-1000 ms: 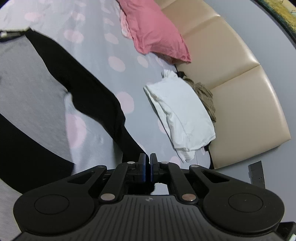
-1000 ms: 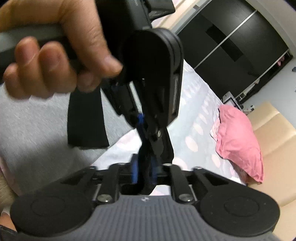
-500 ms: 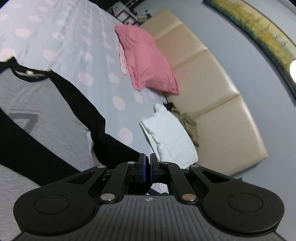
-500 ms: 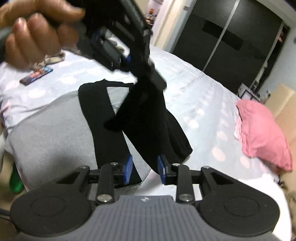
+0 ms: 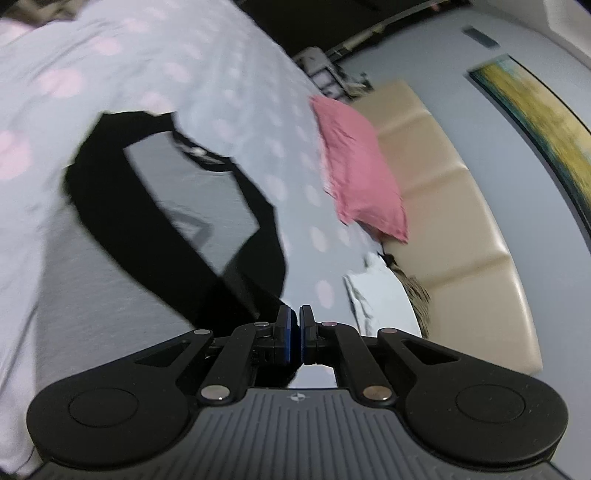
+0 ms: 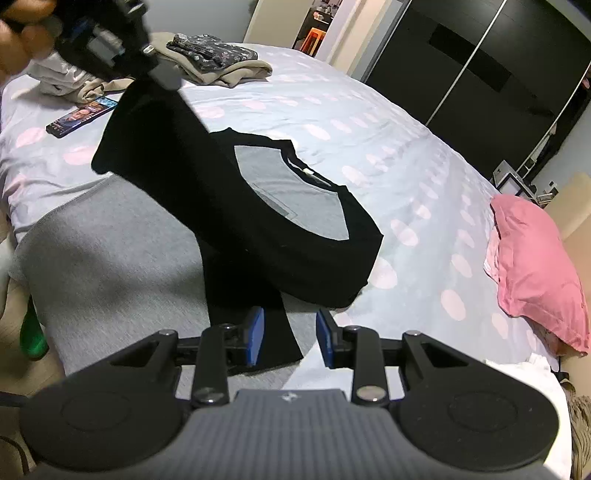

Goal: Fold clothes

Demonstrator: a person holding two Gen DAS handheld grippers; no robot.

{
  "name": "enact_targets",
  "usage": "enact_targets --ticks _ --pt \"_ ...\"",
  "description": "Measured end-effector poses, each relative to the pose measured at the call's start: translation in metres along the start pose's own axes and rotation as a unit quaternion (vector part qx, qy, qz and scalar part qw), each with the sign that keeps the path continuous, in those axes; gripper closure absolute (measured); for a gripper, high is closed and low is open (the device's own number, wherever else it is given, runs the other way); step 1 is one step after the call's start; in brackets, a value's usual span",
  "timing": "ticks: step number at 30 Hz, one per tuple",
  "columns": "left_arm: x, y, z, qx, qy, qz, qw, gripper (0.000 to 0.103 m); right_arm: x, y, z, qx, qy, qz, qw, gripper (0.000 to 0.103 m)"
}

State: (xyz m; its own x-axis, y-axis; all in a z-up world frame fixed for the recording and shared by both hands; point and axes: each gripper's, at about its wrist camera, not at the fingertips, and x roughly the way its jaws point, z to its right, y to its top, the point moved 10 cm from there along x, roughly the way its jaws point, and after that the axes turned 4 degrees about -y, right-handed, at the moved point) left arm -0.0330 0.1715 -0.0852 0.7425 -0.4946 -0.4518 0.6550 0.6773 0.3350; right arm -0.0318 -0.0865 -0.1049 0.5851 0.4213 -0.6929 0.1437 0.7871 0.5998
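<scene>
Bedroom setting: a bed with a pale sheet (image 6: 369,122) printed with pink dots fills both views, with black wardrobe doors (image 6: 480,62) at the upper right of the right wrist view and a beige padded headboard (image 5: 461,229) at the right of the left wrist view.

A grey and black raglan shirt (image 6: 295,192) lies spread across the sheet, centre frame in both views. One black sleeve (image 6: 155,122) is lifted off the bed toward the upper left of the right wrist view, where the left gripper (image 6: 162,75) holds its end; the pads are pressed together on the black cloth. That gripper and the hand (image 6: 18,33) carrying it are cut off by the frame edge and blurred. In the left wrist view the pinch itself is hard to make out: black cloth runs down to the closed pads and disappears behind them.

The right gripper (image 6: 288,338) hovers at lower centre above the shirt's second sleeve, jaws parted, having just been opening, with nothing clamped between them.

A pink pillow (image 6: 535,266) sits at right. A folded clothes pile (image 6: 218,61) and a phone (image 6: 81,116) lie at upper left. White fabric (image 5: 380,295) beside the headboard is blurred.
</scene>
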Motion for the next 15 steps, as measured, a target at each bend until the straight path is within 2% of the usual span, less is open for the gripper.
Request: enact_targets --ticks 8,15 --pt "-0.008 -0.033 -0.044 -0.011 0.030 -0.022 0.9992 0.101 0.015 -0.005 -0.010 -0.010 0.006 -0.018 1.000 0.068" --pt "-0.027 -0.015 -0.067 -0.009 0.067 0.029 0.9973 0.100 0.026 -0.012 -0.020 -0.021 0.011 -0.035 0.999 0.066"
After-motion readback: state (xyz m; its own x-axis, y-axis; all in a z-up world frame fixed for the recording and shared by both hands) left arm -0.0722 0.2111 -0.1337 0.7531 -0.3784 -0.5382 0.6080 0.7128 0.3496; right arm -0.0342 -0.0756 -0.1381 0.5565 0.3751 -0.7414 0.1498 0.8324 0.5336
